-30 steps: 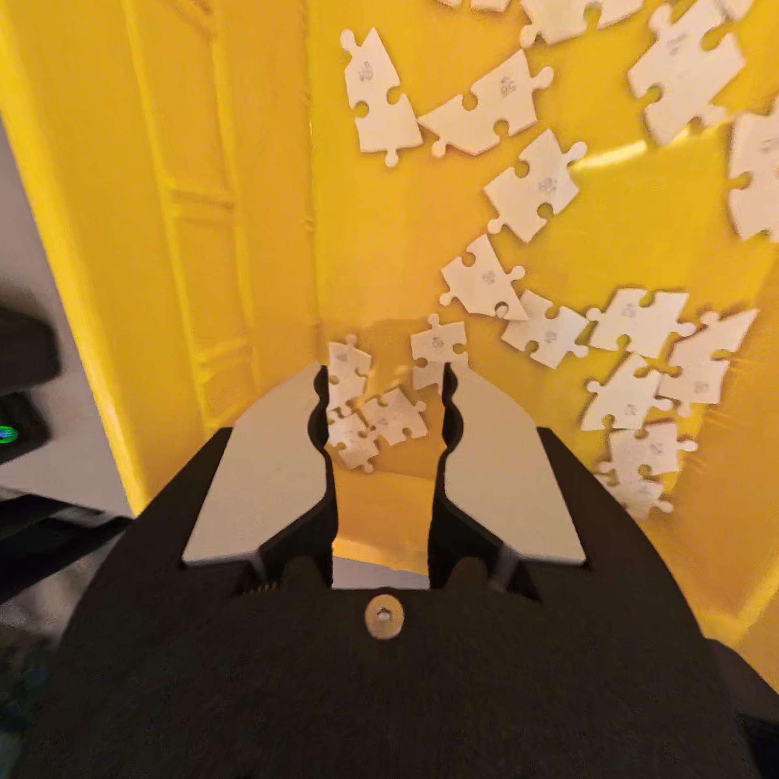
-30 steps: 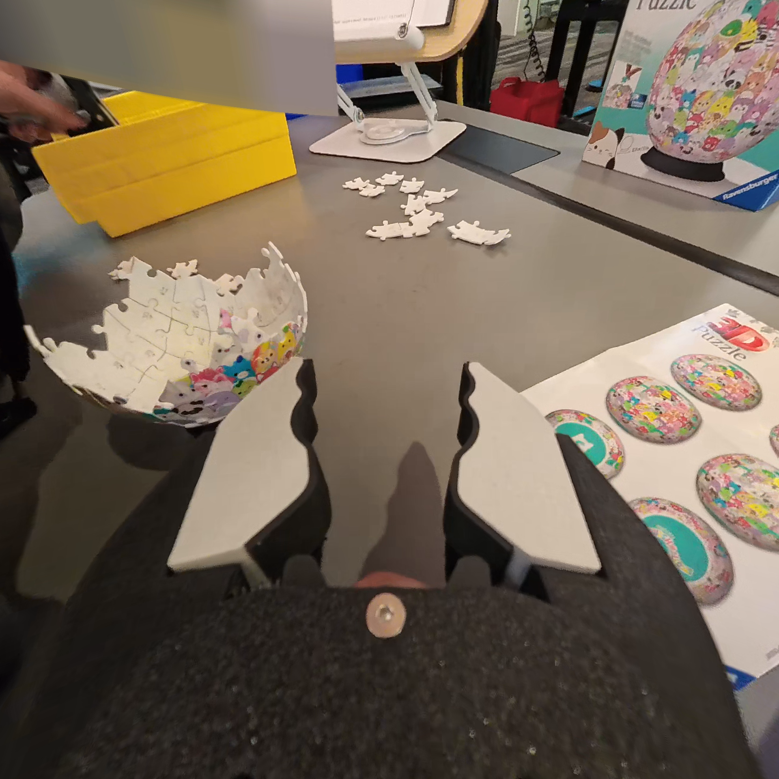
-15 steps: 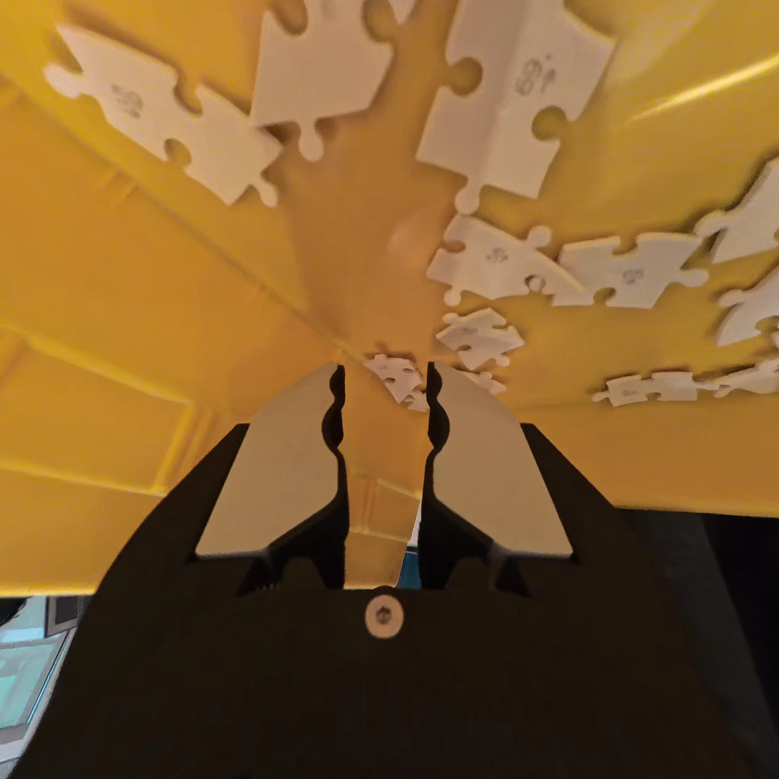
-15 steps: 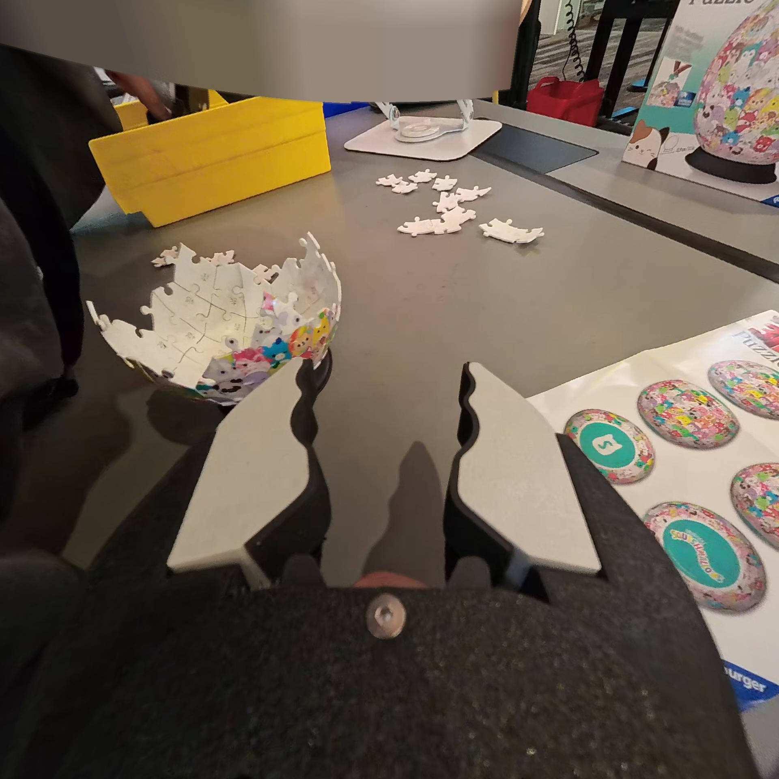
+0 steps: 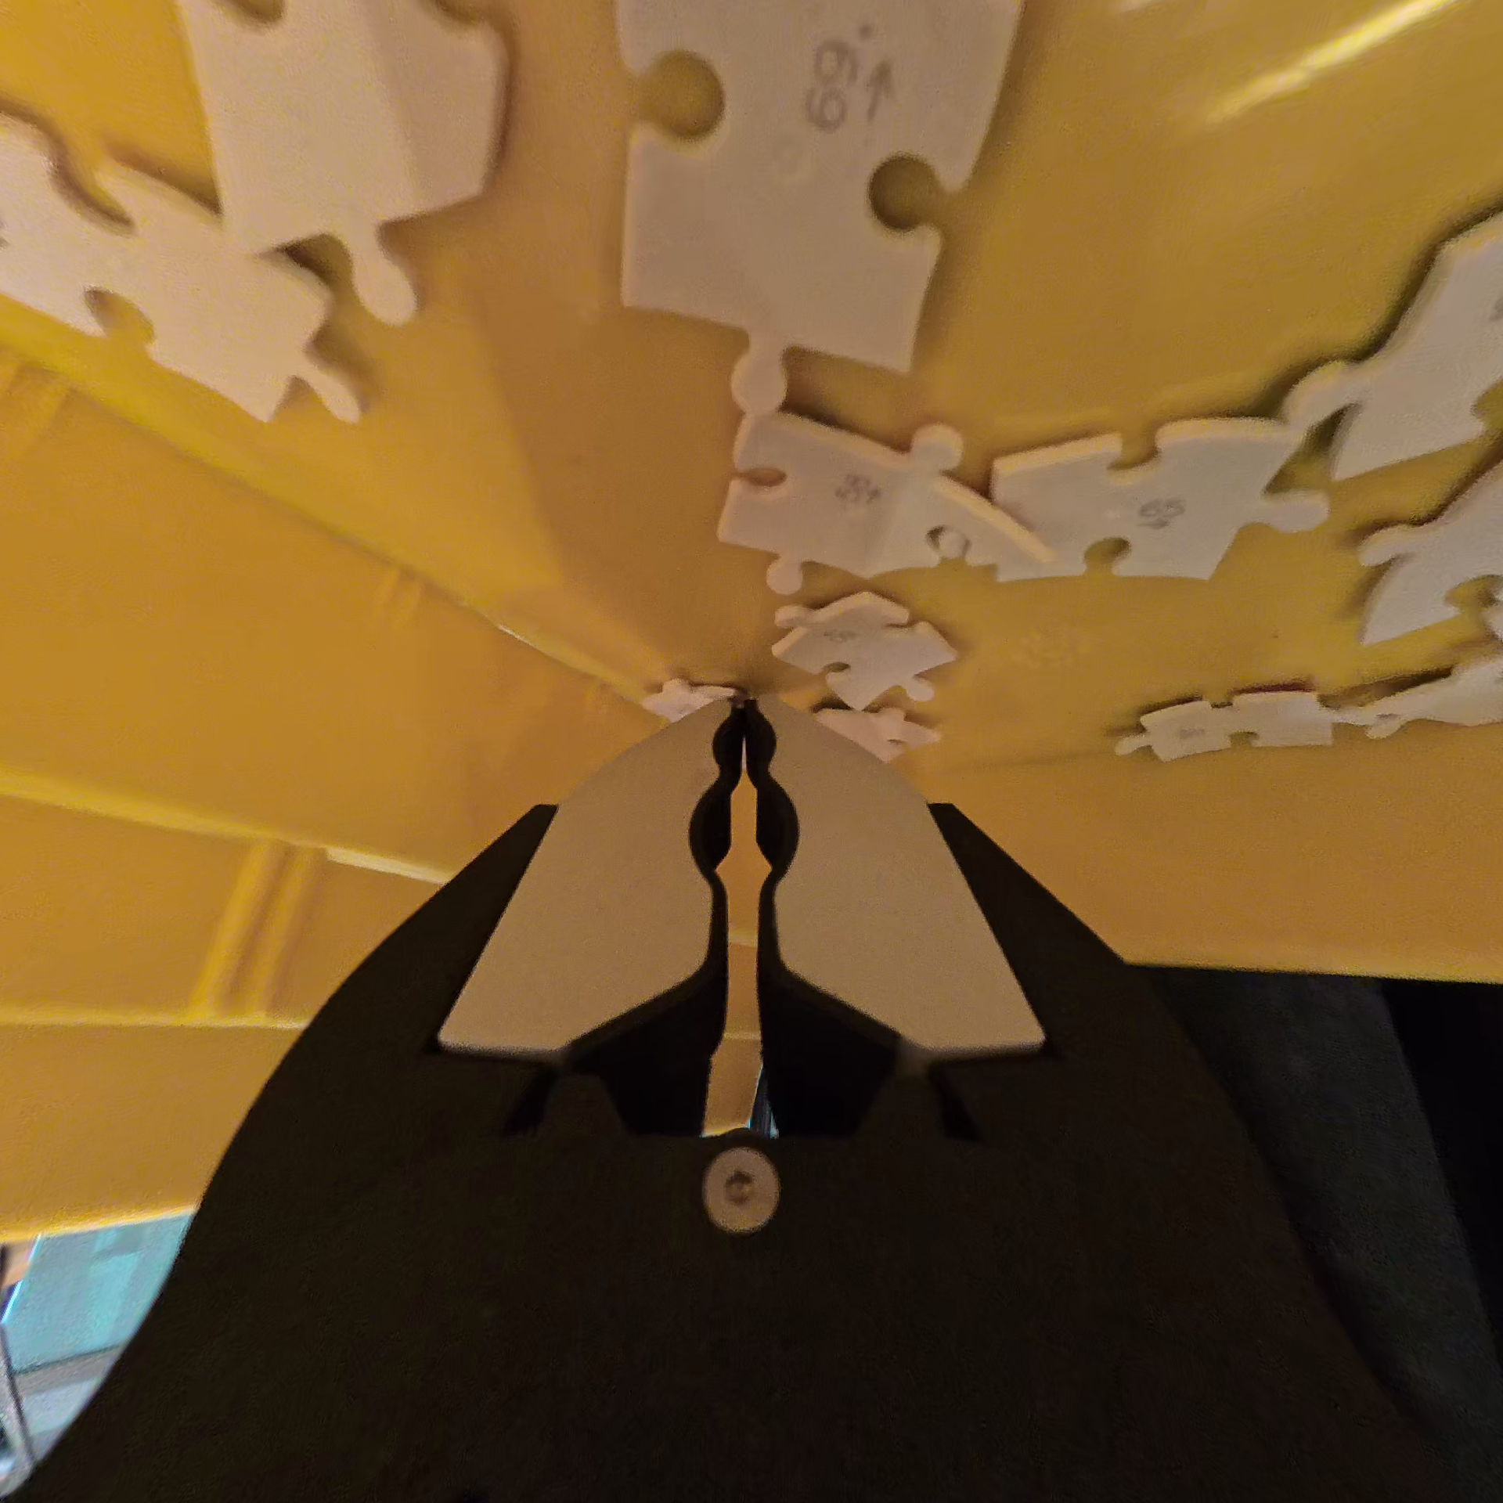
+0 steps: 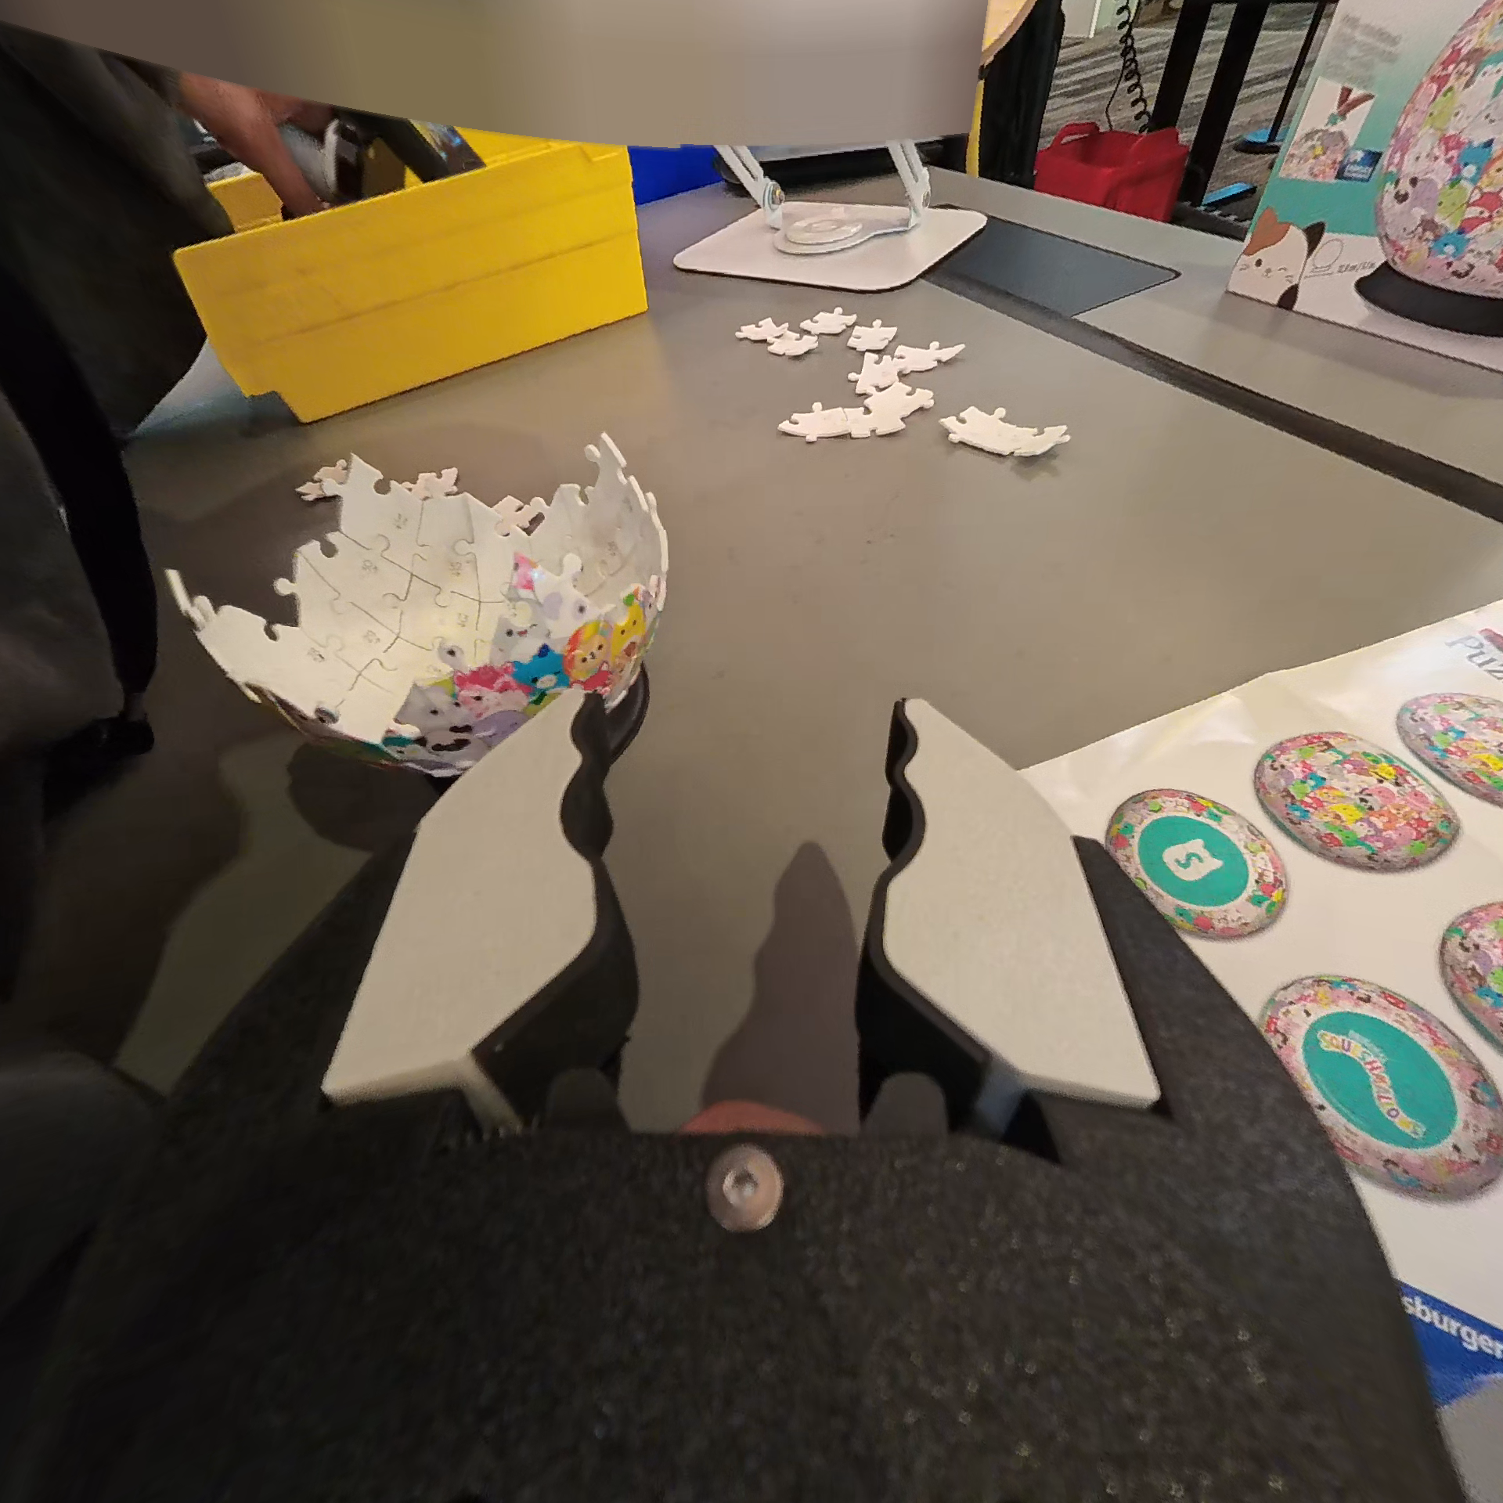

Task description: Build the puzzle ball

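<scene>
1. while the grey table (image 6: 935,569) carries everything, its near right corner is covered by a printed instruction sheet (image 6: 1220,732) showing the finished ball from several sides.
2. a yellow bin (image 6: 423,268) sits at the table's far left edge; a person's hand (image 6: 268,154) reaches into it with the left gripper (image 5: 744,712).
3. the half-built puzzle ball (image 6: 439,618), an open bowl of joined pieces with its white inside facing up and colourful print outside, rests near the table's left edge, just beside the right gripper (image 6: 744,716).
4. a puzzle box (image 6: 1383,163) stands at the far right corner.
5. a small cluster of loose white pieces (image 6: 886,382) lies toward the table's far middle, well apart from the ball.
6. inside the bin, many white pieces (image 5: 781,187) lie face down on its floor, thickest toward one corner.
7. the left tongs are drawn together at the tips over a small piece (image 5: 687,698) in the bin's corner; whether it is actually pinched i cannot tell.
8. the right tongs stand apart, holding nothing, low over the table.
9. the step in hand looks like fetching the next piece from the bin. next comes a gentle lift to confirm the hold, then carrying the piece to the ball's jagged rim, with the right tongs steadying the shell.
</scene>
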### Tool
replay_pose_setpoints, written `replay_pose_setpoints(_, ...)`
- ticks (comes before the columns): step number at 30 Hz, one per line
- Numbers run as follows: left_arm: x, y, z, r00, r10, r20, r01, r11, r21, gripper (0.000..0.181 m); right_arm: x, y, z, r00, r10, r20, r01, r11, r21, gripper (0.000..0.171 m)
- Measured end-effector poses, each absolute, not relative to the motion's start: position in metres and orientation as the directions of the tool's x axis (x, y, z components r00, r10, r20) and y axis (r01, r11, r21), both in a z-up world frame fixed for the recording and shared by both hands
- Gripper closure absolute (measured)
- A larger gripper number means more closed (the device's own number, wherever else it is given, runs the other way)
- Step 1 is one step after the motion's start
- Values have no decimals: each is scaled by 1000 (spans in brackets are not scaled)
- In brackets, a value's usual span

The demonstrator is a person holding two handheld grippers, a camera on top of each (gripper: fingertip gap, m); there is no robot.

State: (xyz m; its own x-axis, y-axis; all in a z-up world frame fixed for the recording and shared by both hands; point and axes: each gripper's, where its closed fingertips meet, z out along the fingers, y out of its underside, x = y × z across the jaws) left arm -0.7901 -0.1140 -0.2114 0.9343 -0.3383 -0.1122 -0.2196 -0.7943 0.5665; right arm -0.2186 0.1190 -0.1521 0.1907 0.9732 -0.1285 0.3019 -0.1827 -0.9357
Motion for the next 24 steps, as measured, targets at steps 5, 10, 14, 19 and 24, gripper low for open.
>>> replay_pose_setpoints(5,-782,-108,-197,936,-309,-171,-214,-882,420,181,-220,116,-149,183,976,-115,304,-167,-938,106)
replay_pose_setpoints(10,-777,-105,-187,929,-293,-228,-220,-929,298,181,-221,111,-145,169,980,-102,299,-150,-942,106)
replay_pose_setpoints(14,-788,-111,-191,877,-419,-238,-298,-860,414,141,-222,106,-140,154,984,-94,294,-136,-946,107)
replay_pose_setpoints(19,-790,-98,-200,873,-463,-153,-345,-809,477,140,-223,103,-139,142,986,-89,295,-128,-947,107)
replay_pose_setpoints(24,-799,-112,-208,904,-418,-85,-288,-746,601,137,-221,105,-142,144,984,-104,298,-143,-944,106)
